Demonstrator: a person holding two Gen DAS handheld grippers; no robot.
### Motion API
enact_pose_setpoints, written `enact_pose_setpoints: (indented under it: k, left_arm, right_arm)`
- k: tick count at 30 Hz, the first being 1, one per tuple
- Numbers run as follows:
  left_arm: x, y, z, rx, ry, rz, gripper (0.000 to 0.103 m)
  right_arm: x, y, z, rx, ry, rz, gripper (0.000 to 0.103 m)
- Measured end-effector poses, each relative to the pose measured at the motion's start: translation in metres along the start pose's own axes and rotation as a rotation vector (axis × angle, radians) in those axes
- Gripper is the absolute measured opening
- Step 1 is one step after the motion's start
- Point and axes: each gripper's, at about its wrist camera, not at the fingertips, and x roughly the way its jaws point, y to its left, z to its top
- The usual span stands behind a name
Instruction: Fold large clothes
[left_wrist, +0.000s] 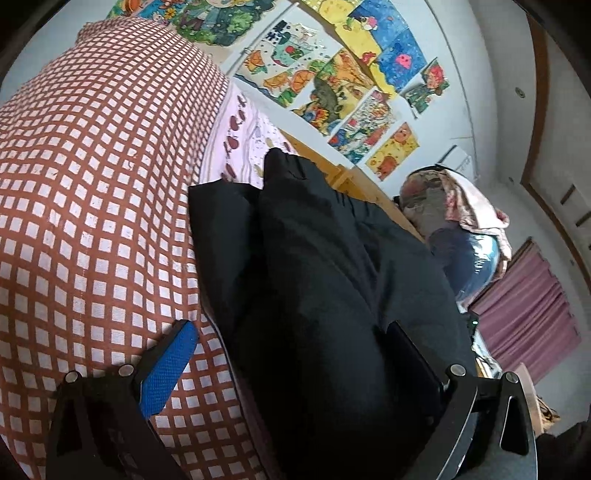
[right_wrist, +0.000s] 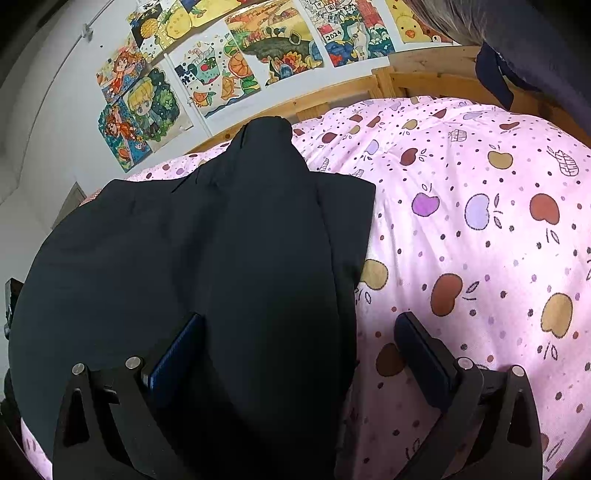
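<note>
Bed (right_wrist: 413, 74), pink quilt (right_wrist: 480, 240), black garment (right_wrist: 221, 258)

black garment (left_wrist: 325, 295): its near end runs off the bottom edge in both wrist views, so its full shape cannot be told.
left gripper (left_wrist: 291, 354): the right finger's blue pad is hidden by the cloth.
right gripper (right_wrist: 299, 354): whether the fingers touch the cloth cannot be told.
bed frame (right_wrist: 424, 74): mostly covered by the pink quilt (right_wrist: 480, 240).
heap of laundry (left_wrist: 454, 214): blurred, items unclear.
</note>
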Motion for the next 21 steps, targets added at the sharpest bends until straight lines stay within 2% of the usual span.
enact_pose_setpoints:
  k: [7, 12, 15, 21]
  left_arm:
    - [-0.004, 0.005, 0.0, -0.008, 0.02, -0.119, 0.103]
    - [-0.002, 0.0, 0.001, -0.015, 0.042, -0.18, 0.103]
    - [0.002, -0.003, 0.001, -0.011, 0.064, -0.184, 0.103]
    - [0.01, -0.013, 0.001, 0.017, 0.108, -0.166, 0.103]
  right_arm:
    - [0.001, 0.002, 0.001, 0.001, 0.012, -0.004, 0.102]
    - [0.007, -0.004, 0.013, 0.023, 0.112, 0.053, 0.102]
    - [0.012, -0.003, 0.015, 0.016, 0.155, 0.067, 0.102]
    - [0.018, 0.001, 0.011, 0.006, 0.172, 0.074, 0.102]
